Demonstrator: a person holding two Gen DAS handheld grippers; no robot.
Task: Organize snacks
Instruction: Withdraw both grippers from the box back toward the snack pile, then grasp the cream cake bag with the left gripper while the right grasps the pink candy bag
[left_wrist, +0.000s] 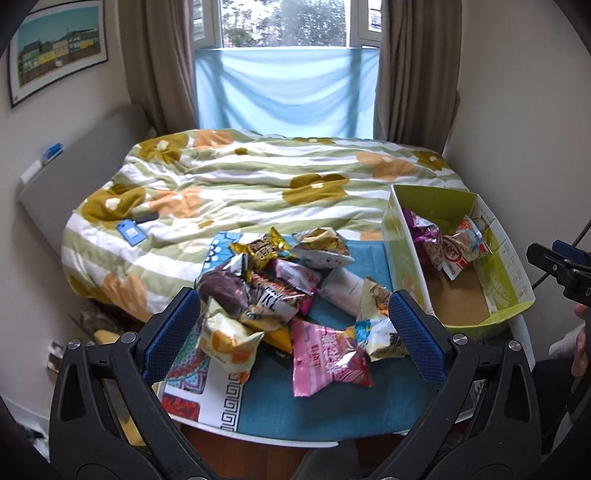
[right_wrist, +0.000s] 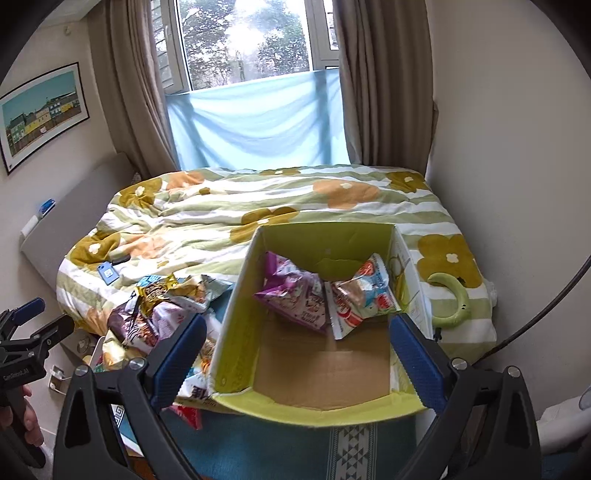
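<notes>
A flowered bed (left_wrist: 258, 184) is lying behind the bench (left_wrist: 314, 410); the left tool (left_wrist: 291, 332) is hanging wide open and empty over the snack pile (left_wrist: 280, 291), the right tool (right_wrist: 299, 362) wide open and empty over the box (right_wrist: 236, 325).

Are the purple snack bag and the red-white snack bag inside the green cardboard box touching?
Touching. Right wrist view shows purple snack bag overlapping red-white snack bag, no gap.

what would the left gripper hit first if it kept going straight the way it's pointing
Most likely the snack pile on the blue mat. The open left gripper points at it, and the pink packet and yellow-white packet lie nearest between its fingers. Depth is unclear, so which one comes first is uncertain.
</notes>
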